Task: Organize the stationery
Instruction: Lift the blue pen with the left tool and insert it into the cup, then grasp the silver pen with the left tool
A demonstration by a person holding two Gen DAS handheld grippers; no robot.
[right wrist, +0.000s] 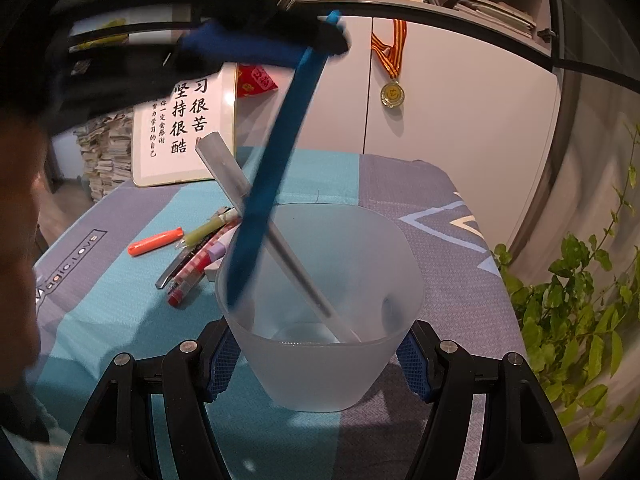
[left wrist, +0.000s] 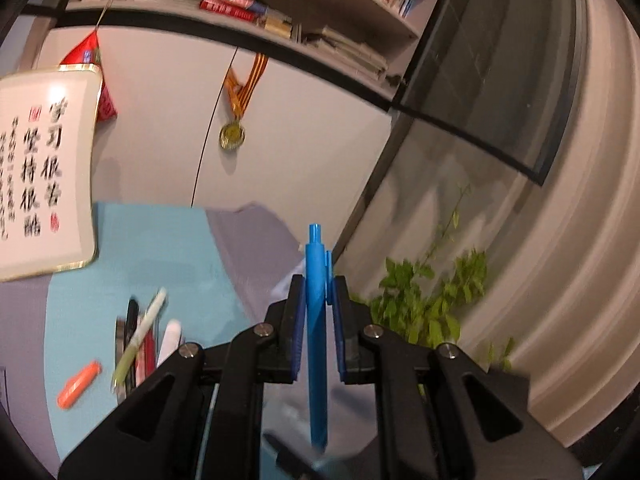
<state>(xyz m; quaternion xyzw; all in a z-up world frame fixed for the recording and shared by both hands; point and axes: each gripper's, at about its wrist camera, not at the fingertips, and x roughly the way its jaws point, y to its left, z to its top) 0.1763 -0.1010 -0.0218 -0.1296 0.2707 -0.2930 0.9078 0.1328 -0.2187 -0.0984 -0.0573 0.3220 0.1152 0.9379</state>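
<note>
My left gripper [left wrist: 318,284] is shut on a blue pen [left wrist: 316,320], which stands upright between the blue pads. In the right wrist view that gripper [right wrist: 332,36] comes in blurred from the top left, and the blue pen [right wrist: 276,172] slants down to the left rim of a frosted plastic cup [right wrist: 400,248]. I cannot tell whether the pen's tip is inside. My right gripper [right wrist: 320,352] is shut on the cup's sides. A grey stick-like pen [right wrist: 224,168] leans inside the cup. An orange marker [right wrist: 156,242] and a small pile of pens [right wrist: 196,256] lie on the table left of the cup.
The table has a teal and grey cloth [right wrist: 420,184]. A framed calligraphy board [right wrist: 184,128] leans at the back left. A leafy plant [right wrist: 576,320] stands off the table's right edge. A medal [right wrist: 392,94] hangs on the white cabinet behind, under bookshelves.
</note>
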